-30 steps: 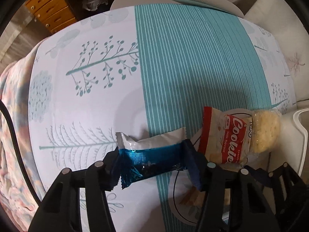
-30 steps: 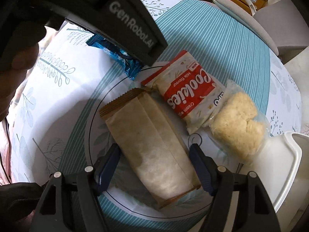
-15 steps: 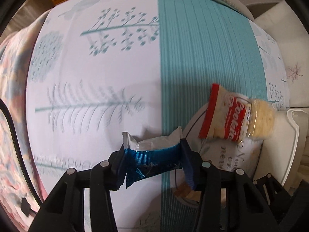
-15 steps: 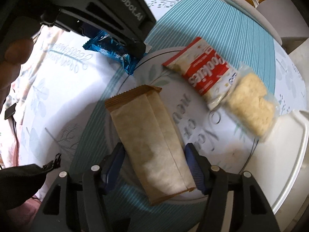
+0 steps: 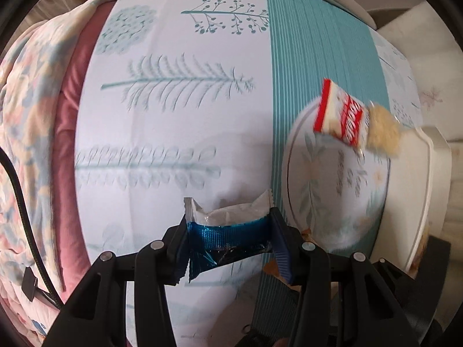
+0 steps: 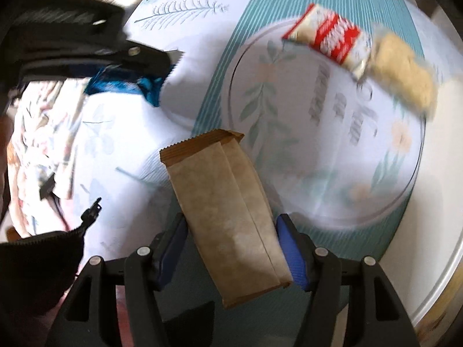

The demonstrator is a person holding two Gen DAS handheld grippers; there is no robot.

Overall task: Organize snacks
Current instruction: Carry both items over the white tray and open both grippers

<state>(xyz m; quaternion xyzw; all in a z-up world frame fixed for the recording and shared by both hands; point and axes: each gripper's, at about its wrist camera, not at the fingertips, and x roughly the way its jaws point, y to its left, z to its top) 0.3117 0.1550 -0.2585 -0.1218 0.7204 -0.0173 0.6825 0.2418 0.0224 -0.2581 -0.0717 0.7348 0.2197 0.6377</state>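
Left gripper (image 5: 228,240) clamped on blue wrapper (image 5: 228,238), above tablecloth (image 5: 173,121) left of plate (image 5: 292,150). Right gripper (image 6: 230,248) clamped on brown packet (image 6: 225,208) at plate's near-left edge. Cookie pack (image 6: 330,39) on plate's far rim.

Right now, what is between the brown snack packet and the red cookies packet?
Only bare plate. In the right wrist view, nothing else lies between the brown packet, held by the right hand-held gripper, and the red cookies packet.
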